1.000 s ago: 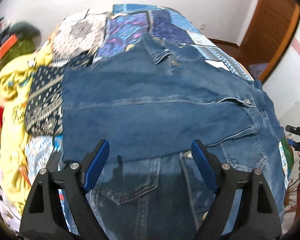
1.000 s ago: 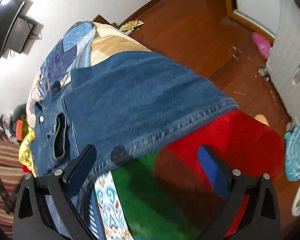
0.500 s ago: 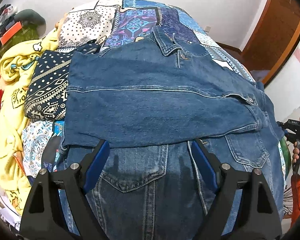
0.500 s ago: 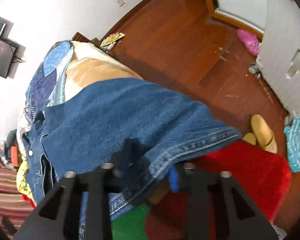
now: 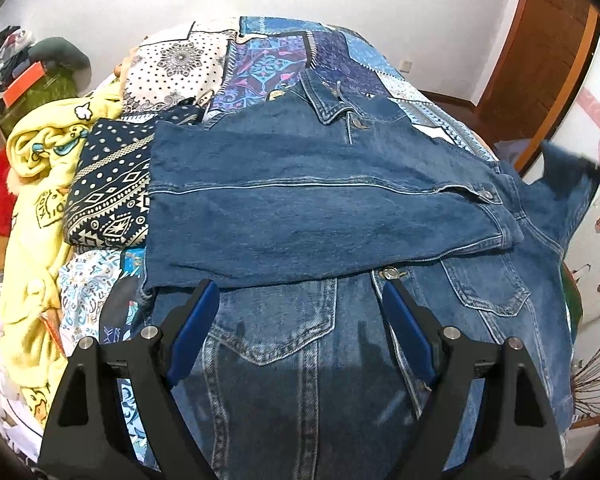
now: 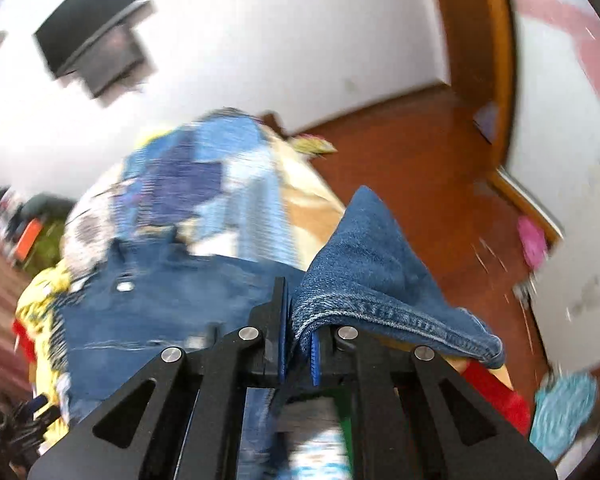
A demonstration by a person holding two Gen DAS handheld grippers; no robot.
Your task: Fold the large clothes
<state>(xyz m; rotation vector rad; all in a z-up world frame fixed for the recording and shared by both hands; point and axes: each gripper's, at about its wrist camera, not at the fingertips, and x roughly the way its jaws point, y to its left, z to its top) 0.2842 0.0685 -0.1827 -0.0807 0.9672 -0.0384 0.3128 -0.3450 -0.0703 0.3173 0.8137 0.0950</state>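
my right gripper [image 6: 298,332] is clenched on the hem edge of the denim jacket [image 5: 324,216], the stitched border bunched between my blue fingers [image 6: 315,354] and a pointed fold of the cloth standing up over them; these fingers came together only a moment ago, with the denim caught between. from my left side that same corner shows as a raised flap [image 5: 568,196] at the far right edge of the jacket, lifted off the bed, with a dark blurred shape at its tip that i cannot make out

my left gripper [image 5: 300,320] is released, its two blue fingers [image 5: 192,328] spread wide and holding nothing, poised above the jacket's front near a chest pocket [image 5: 276,316]. the jacket lies spread across the patchwork bedspread [image 5: 284,56], collar [image 5: 328,96] toward the far wall, one sleeve [image 5: 300,220] folded flat across the body with its buttoned cuff [image 5: 488,196] to the right

left of the jacket sits a dark patterned cloth [image 5: 108,192], touching the sleeve's edge, and beyond it a yellow printed garment [image 5: 36,216] heaped along the bed's side. the right view is blurred; a dark screen [image 6: 96,40] hangs on the white wall, and wooden floor [image 6: 400,144] runs beside the bed
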